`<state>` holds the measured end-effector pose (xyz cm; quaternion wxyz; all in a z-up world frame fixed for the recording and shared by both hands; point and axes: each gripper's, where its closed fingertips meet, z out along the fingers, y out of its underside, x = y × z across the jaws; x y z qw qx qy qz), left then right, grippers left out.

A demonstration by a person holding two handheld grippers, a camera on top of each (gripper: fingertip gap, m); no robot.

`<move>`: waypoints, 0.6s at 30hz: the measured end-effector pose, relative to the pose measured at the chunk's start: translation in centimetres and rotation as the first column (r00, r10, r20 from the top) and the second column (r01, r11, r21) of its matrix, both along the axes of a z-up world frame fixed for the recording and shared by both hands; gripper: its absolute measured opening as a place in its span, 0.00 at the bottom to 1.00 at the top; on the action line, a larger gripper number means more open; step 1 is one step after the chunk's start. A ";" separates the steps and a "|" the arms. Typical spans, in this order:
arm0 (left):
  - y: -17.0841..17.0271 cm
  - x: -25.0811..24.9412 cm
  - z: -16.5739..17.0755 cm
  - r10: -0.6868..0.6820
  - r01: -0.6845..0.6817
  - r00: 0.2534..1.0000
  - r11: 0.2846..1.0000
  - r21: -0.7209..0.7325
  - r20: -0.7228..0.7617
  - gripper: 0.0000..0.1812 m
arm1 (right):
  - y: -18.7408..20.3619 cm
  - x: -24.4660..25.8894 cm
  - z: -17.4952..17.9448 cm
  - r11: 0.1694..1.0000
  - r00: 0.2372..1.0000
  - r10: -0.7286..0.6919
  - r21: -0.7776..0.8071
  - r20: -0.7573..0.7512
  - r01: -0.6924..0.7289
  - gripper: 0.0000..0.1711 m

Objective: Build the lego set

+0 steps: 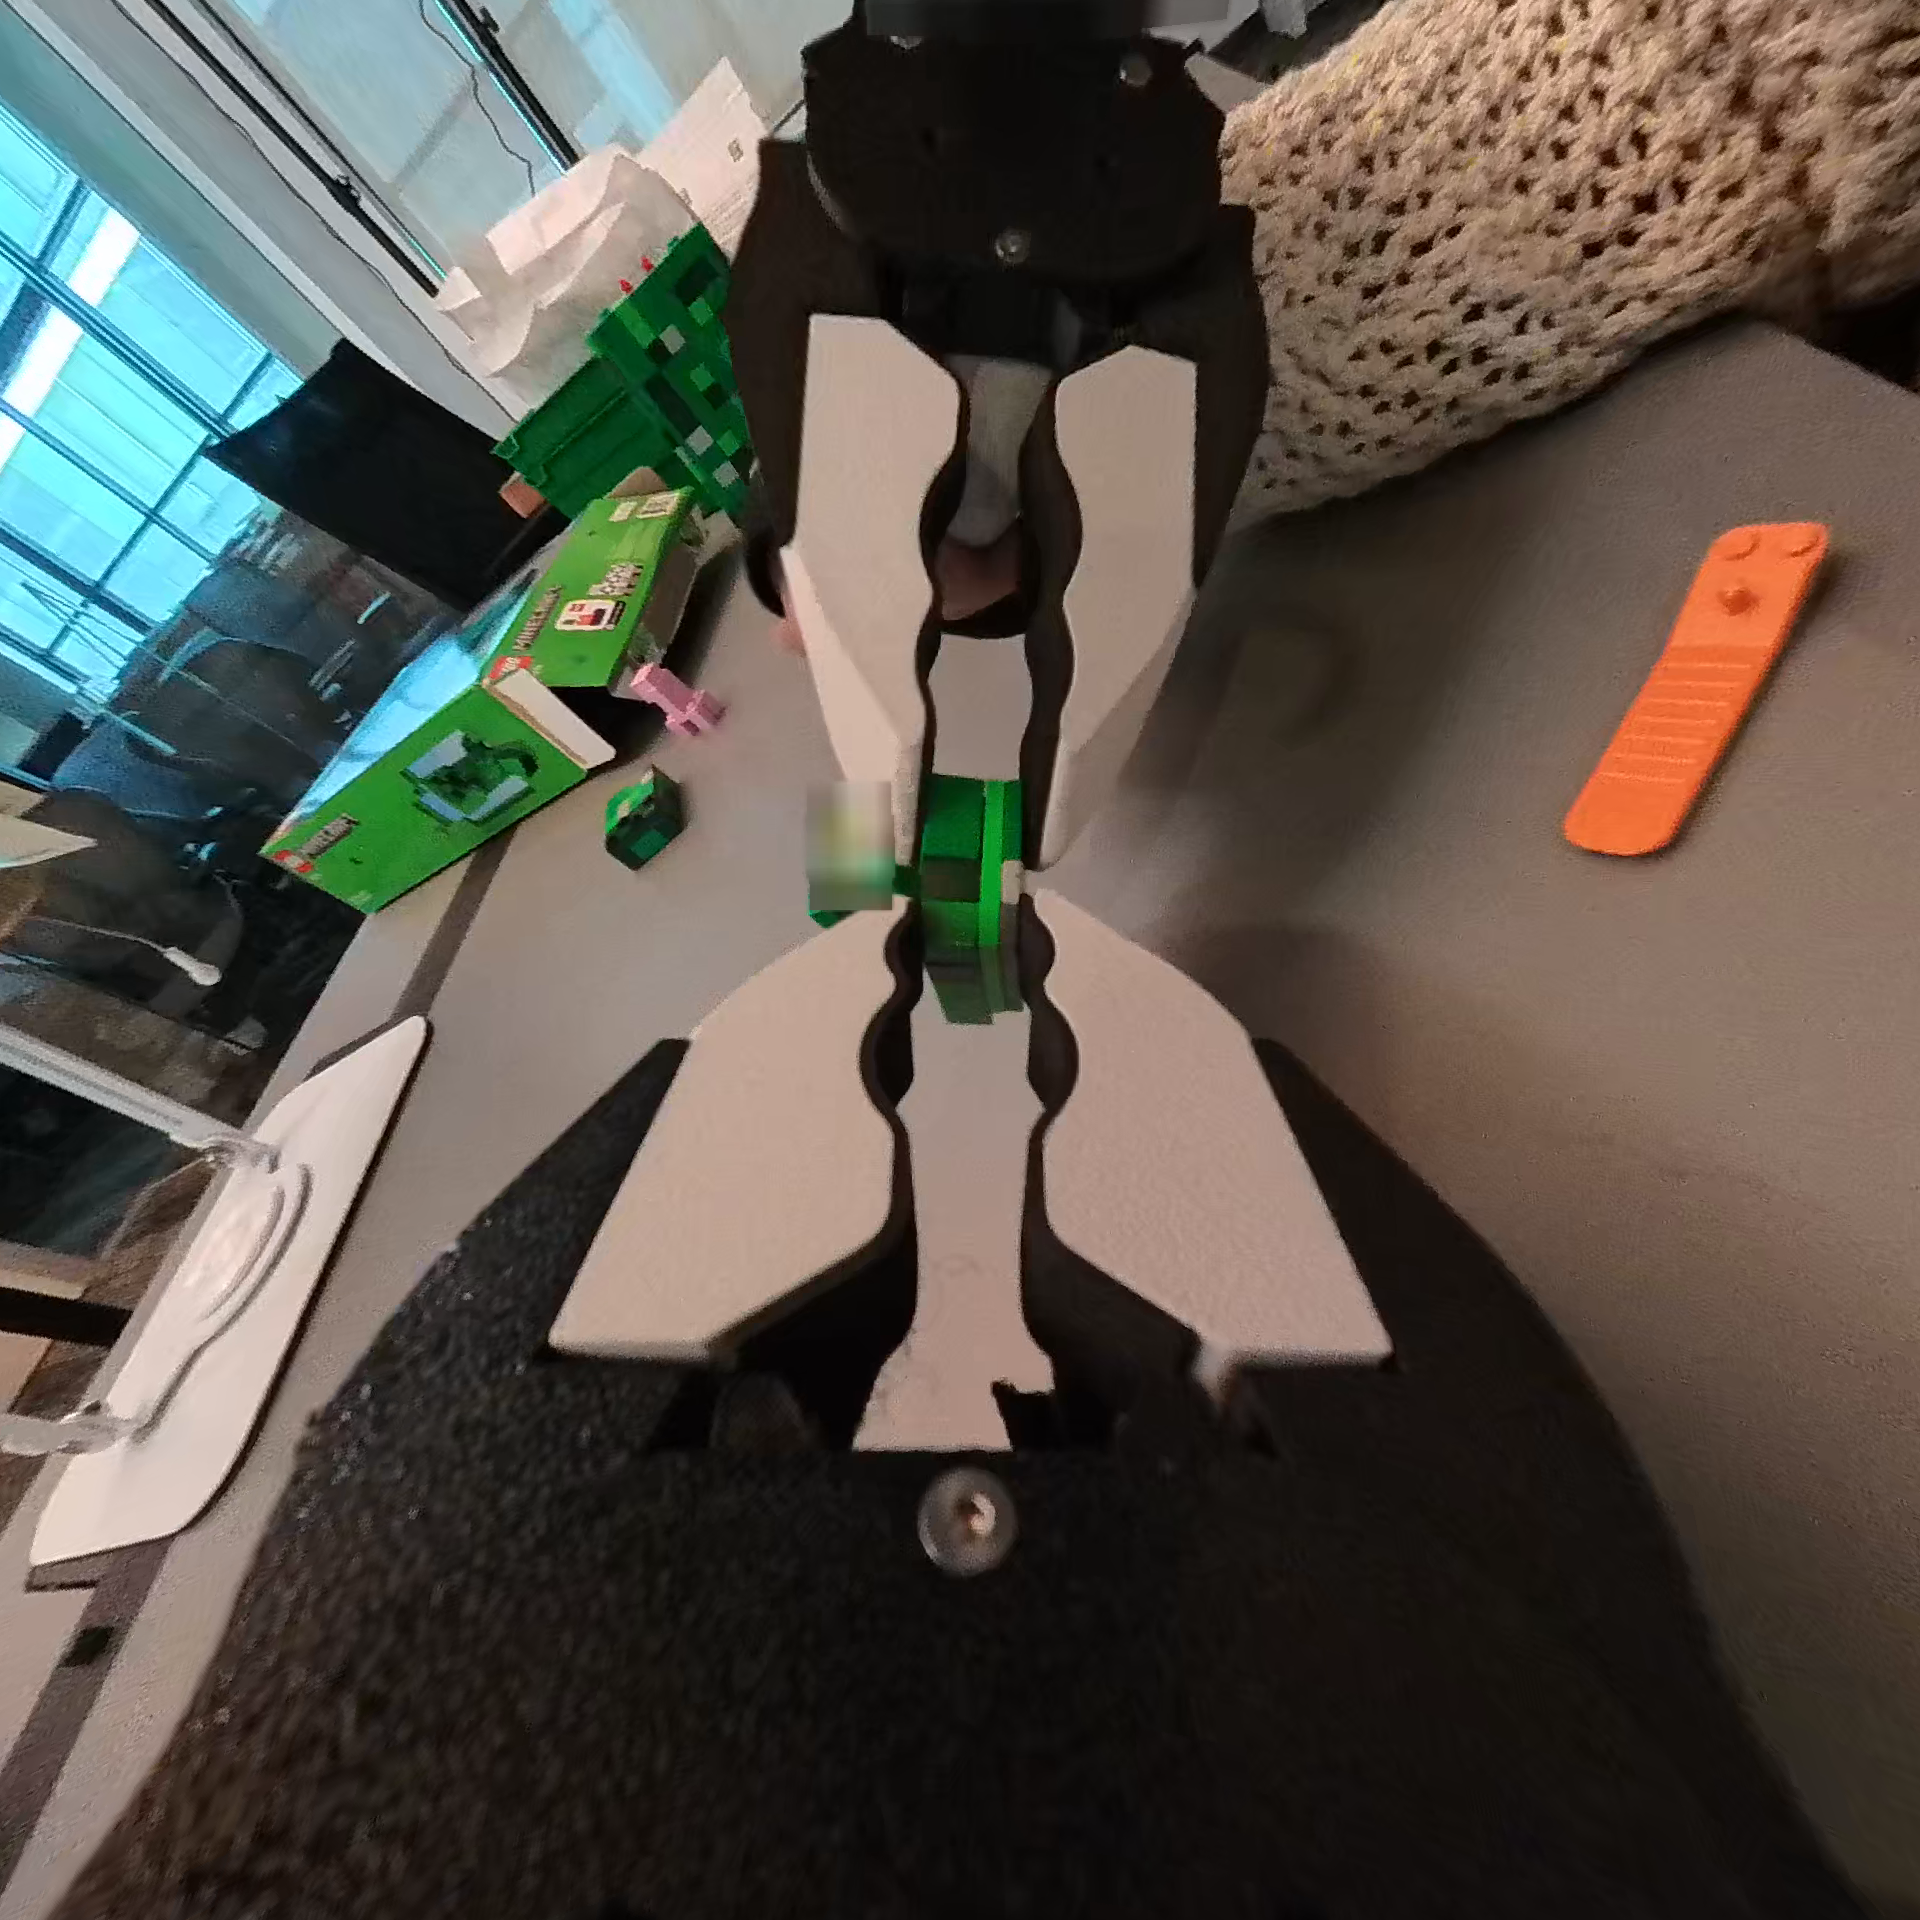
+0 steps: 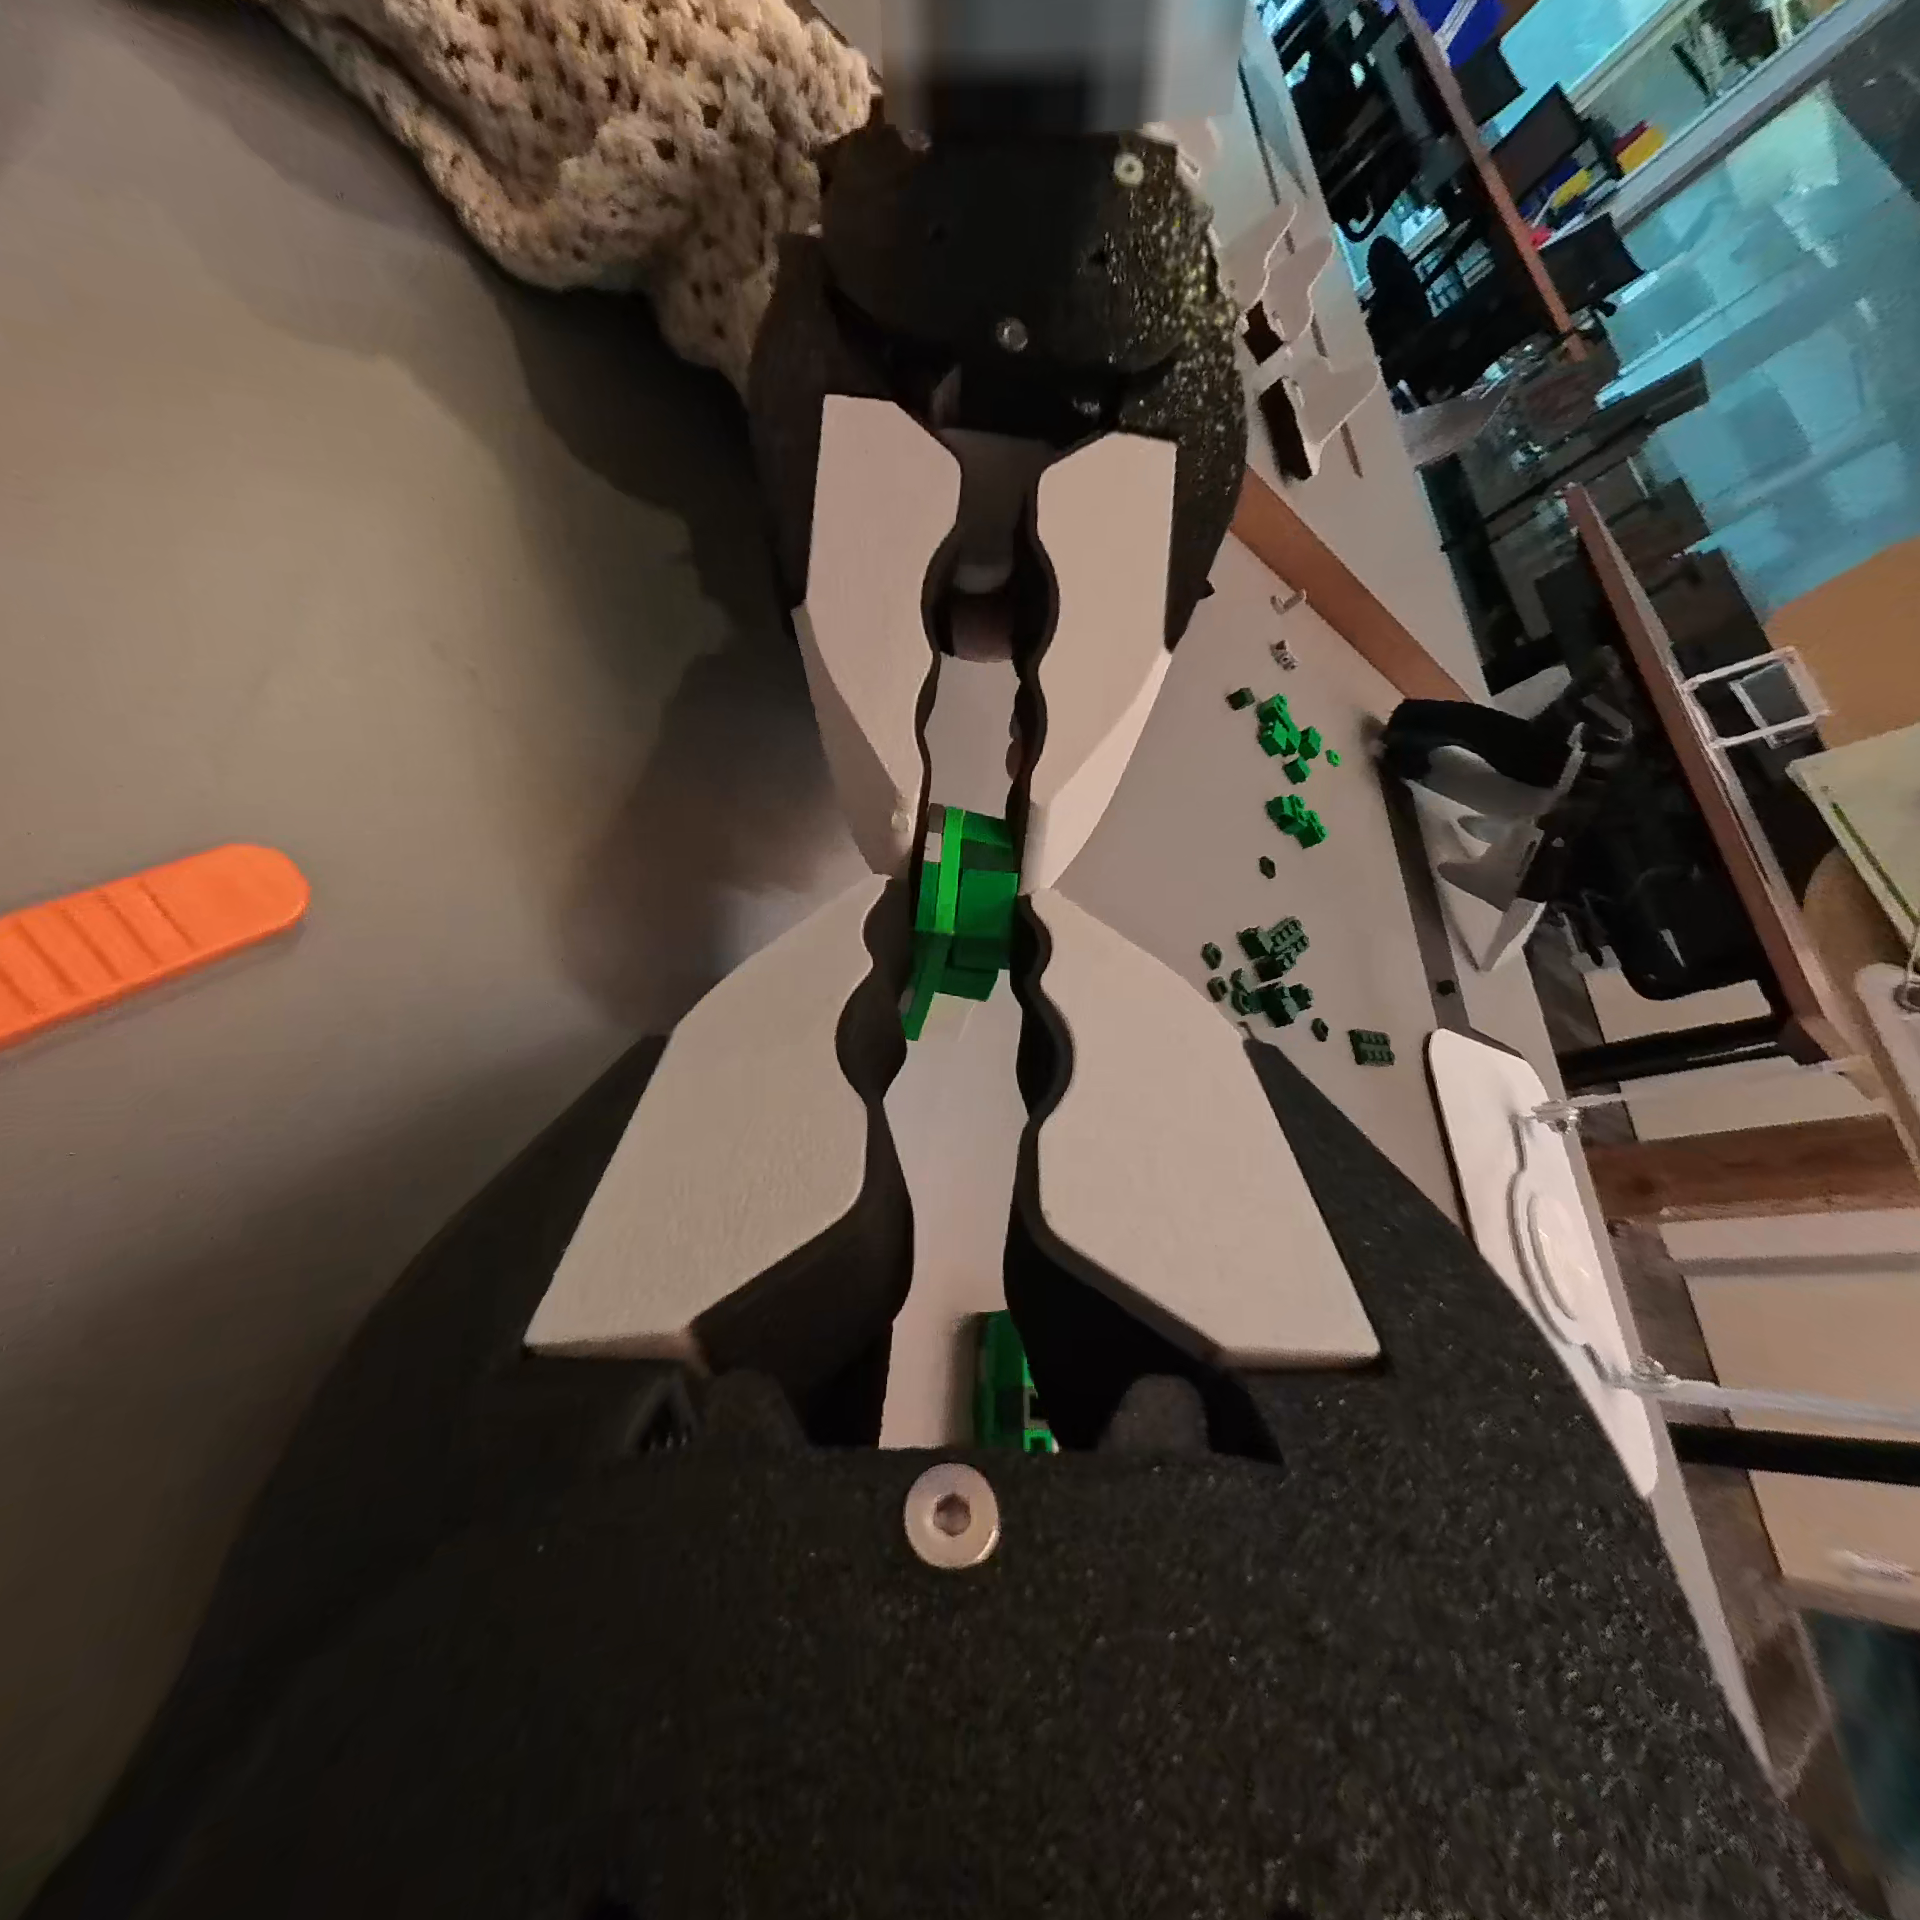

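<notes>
A small bright-green lego assembly (image 1: 971,883) hangs above the grey table (image 1: 1455,1143), pinched from both ends. My left gripper (image 1: 961,930) comes up from the bottom of the left wrist view and is shut on its near end. My right gripper (image 1: 977,821) faces it from the top, shut on the far end. The right wrist view shows the same hold mirrored: the right gripper (image 2: 954,920) at the bottom, the left gripper (image 2: 971,852) at the top, the green assembly (image 2: 961,935) between them. Another green lego piece (image 2: 1003,1382) shows under my right gripper.
An orange brick separator (image 1: 1704,686) lies on the table. A green lego box (image 1: 468,727), a built green model (image 1: 665,384), a pink figure (image 1: 681,707) and a small green block (image 1: 644,821) are at the left. Loose green bricks (image 2: 1283,831) are scattered at the right. A knitted sleeve (image 1: 1558,208) is behind. My left and right fingertips are right by each other.
</notes>
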<state>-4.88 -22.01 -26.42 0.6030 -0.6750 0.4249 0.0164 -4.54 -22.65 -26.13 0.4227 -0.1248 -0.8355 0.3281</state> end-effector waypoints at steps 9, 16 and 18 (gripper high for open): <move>-0.2 0.6 0.2 -0.050 0.051 0.997 0.999 -0.010 0.057 0.09 | -0.4 0.6 0.3 0.994 0.999 0.042 -0.098 0.026 -0.039 0.11; 0.2 0.1 0.9 -0.006 0.002 0.998 0.999 0.052 0.069 0.10 | 0.1 -0.1 0.9 0.982 1.000 0.005 -0.188 -0.005 -0.006 0.11; 0.5 -0.2 1.2 0.023 -0.030 0.997 0.996 0.088 0.074 0.13 | 0.2 -0.2 1.1 0.976 1.000 -0.001 -0.219 -0.011 -0.002 0.11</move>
